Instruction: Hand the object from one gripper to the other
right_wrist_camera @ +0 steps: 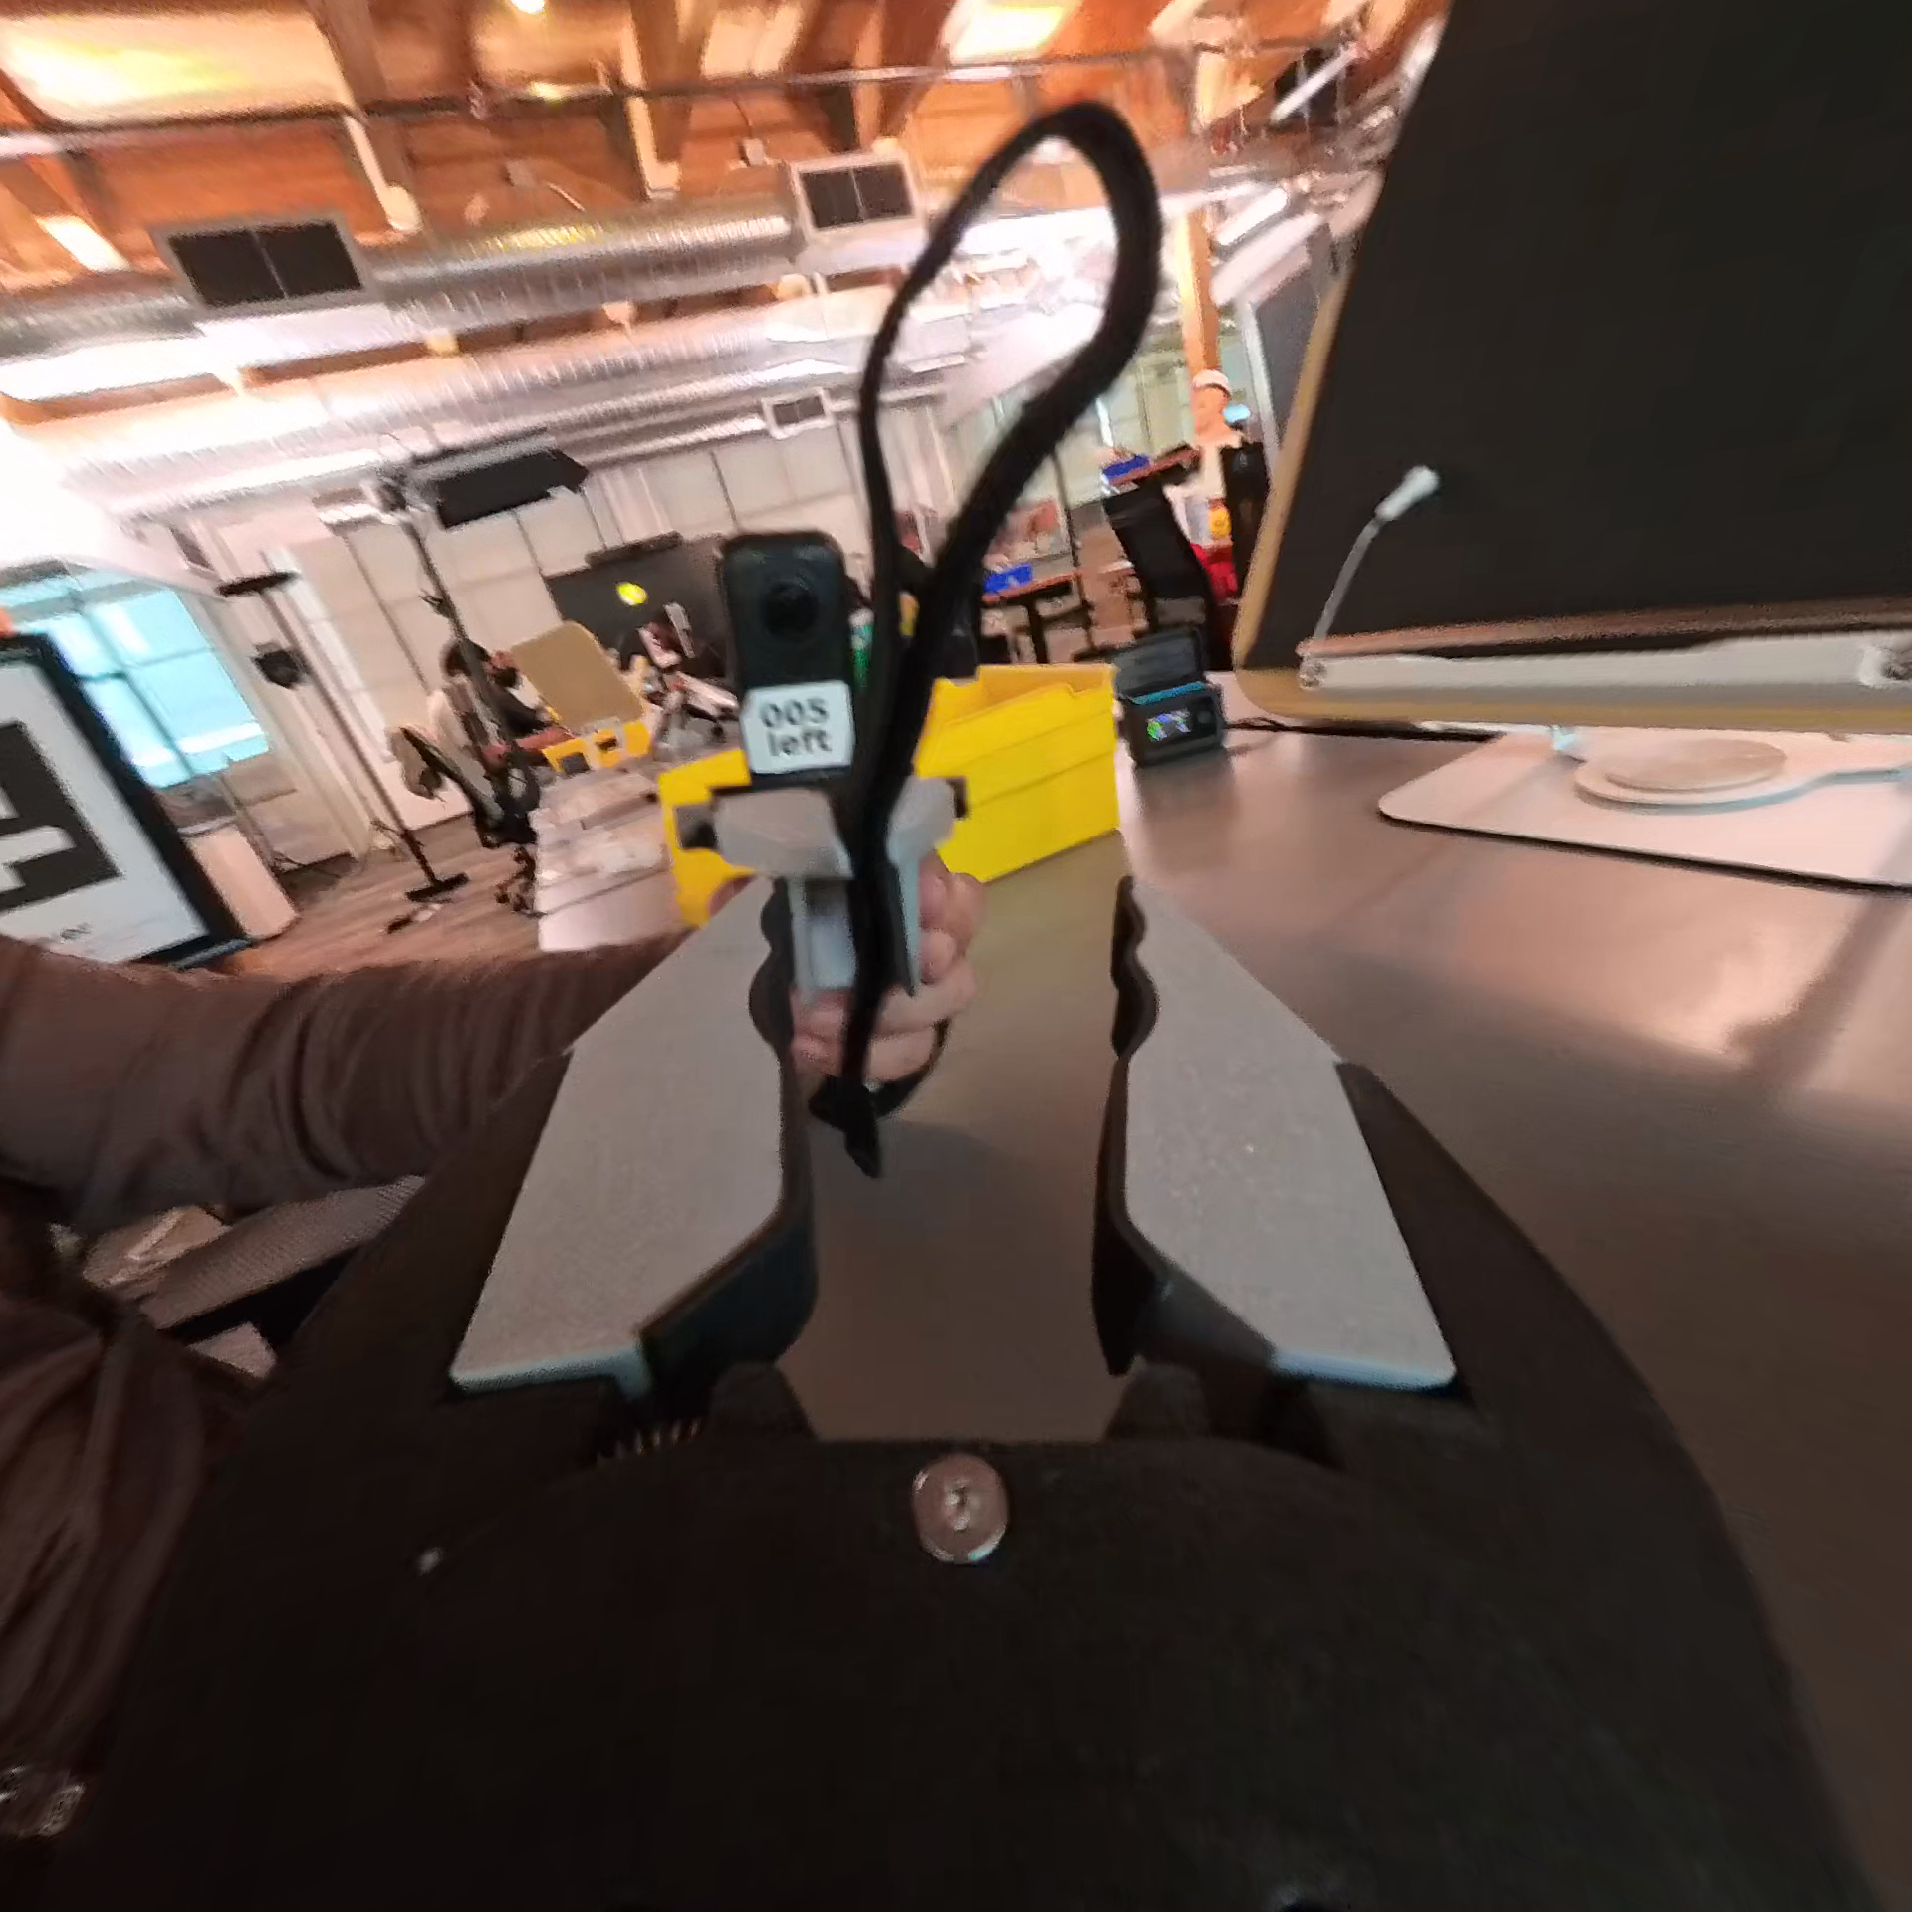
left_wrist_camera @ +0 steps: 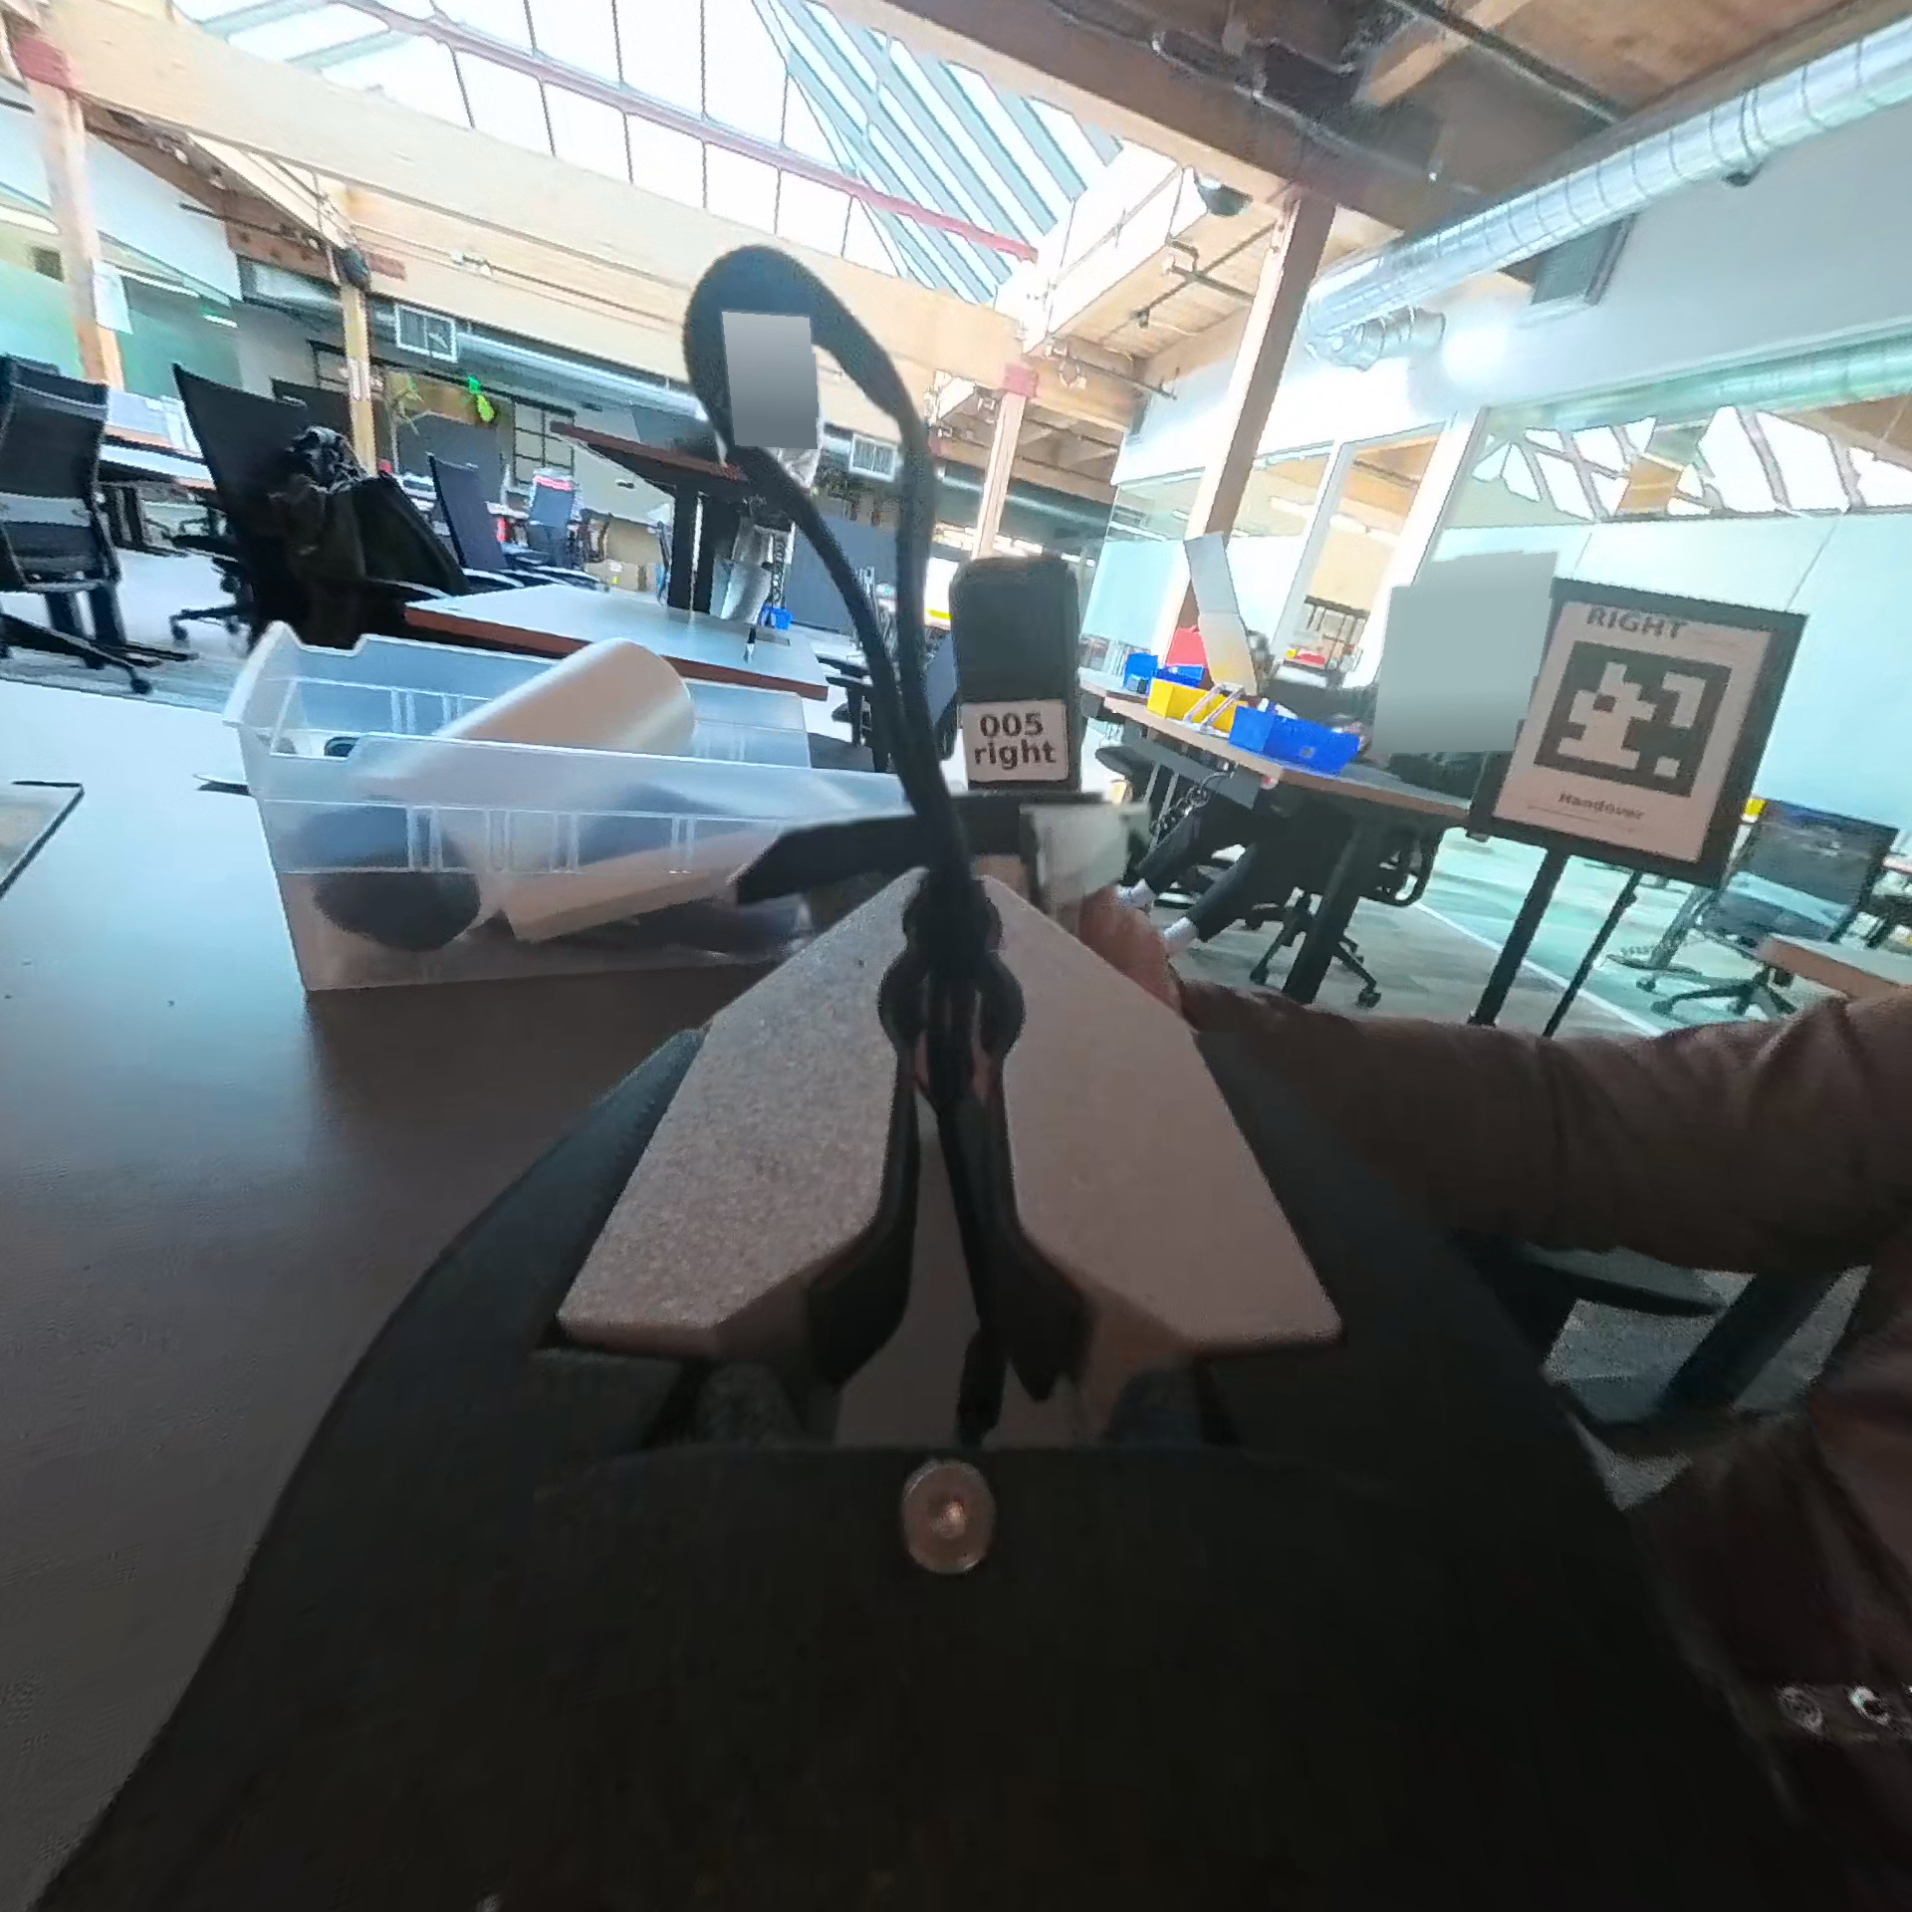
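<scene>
A black strap (left_wrist_camera: 910, 621) stands up in a loop from my left gripper (left_wrist_camera: 947, 900), which is shut on its lower part. A short tail hangs below the fingers. In the right wrist view the strap (right_wrist_camera: 879, 621) rises from the left gripper (right_wrist_camera: 838, 828), held by a hand. Its tail hangs in the gap between my right gripper's (right_wrist_camera: 947, 910) open fingers (right_wrist_camera: 662, 1138) without touching them. In the left wrist view the right gripper (left_wrist_camera: 993, 828) faces me just beyond the strap, with a finger showing on each side of it.
A clear plastic bin (left_wrist_camera: 341, 931) holding a white roll sits on the dark table (left_wrist_camera: 155, 1190) at the left. A yellow bin (right_wrist_camera: 1024, 766), a small device (right_wrist_camera: 1169, 714) and a monitor (right_wrist_camera: 1604, 310) on its stand base (right_wrist_camera: 1500, 817) are ahead and to the right. A marker board (left_wrist_camera: 1635, 724) stands behind. The tips of both grippers are at nearly the same place.
</scene>
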Demonstrator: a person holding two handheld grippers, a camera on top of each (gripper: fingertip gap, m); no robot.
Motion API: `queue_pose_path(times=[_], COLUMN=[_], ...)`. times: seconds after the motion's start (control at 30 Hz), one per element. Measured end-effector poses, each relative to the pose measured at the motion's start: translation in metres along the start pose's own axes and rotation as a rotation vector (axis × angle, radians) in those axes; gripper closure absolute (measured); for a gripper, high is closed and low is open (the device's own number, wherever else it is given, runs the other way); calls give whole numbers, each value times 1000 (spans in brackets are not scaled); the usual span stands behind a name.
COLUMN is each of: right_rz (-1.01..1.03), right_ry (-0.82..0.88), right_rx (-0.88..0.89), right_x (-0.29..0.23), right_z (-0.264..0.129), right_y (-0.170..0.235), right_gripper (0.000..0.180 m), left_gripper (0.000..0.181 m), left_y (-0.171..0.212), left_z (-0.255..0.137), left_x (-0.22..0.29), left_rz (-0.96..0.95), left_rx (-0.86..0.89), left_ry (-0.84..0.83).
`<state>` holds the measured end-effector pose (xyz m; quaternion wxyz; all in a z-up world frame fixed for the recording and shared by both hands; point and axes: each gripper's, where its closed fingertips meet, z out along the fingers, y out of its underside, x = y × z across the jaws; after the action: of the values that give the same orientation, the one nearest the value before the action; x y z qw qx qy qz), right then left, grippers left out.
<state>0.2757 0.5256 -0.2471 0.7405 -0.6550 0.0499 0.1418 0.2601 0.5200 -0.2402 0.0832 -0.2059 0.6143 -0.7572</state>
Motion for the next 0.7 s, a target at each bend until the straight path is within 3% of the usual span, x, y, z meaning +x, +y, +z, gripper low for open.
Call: queue_pose_path(times=[0.13,0.17,0.23,0.37,0.5,0.7], right_rz=[12,2,-51,-206,-634,-1561], right_ry=[-44,-57,-43,122,412,786], right_rx=[-10,-37,-104,-89,-176,-496], right_x=[-19,-23,-24,-12,-9,-7], right_z=[15,20,27,20,-1,-17], right_y=[-9,-6,5,-15,-49,-54], right_gripper=[132,140,178,179,179,179], left_gripper=[179,179,179,163,134,118], left_y=[12,15,18,13,9,-5], left_z=[-1,0,4,4,-3,-4], left_x=[4,5,4,-10,-23,0], left_rz=[2,-2,-13,-78,-125,-190], left_rx=[-82,-104,-120,-84,-71,-1], left_ry=[-2,-2,-7,-85,-137,18])
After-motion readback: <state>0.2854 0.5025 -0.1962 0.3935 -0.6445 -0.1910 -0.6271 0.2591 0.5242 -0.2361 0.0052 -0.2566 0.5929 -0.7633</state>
